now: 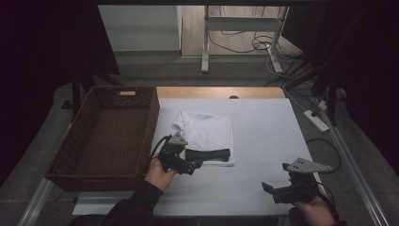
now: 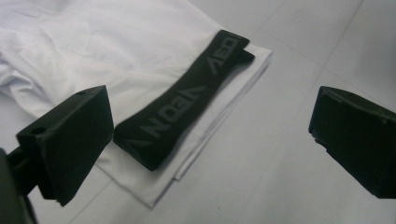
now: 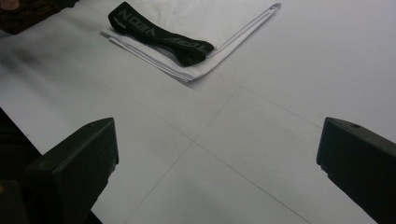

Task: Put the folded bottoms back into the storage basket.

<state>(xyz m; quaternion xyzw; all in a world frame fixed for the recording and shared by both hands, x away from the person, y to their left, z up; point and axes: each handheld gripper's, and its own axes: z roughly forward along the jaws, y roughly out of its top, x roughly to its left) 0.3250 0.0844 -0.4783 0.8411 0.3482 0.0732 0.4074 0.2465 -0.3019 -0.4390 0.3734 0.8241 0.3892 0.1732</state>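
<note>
Black band [image 2: 180,105] end behind left hand-held gripper [image 2: 210,135] jaw, both hand-held grippers spread, lettering blurry

- Your left hand-held gripper [image 2: 210,140] has its two black jaws spread wide, with nothing between them.
- A black elastic band [image 2: 187,100] with grey lettering lies flat on the folded white garment [image 2: 93,46], running diagonally away from your left jaw.
- The band's near end sits just beside that jaw.
- The garment rests on the pale bench [image 2: 289,56].
</note>
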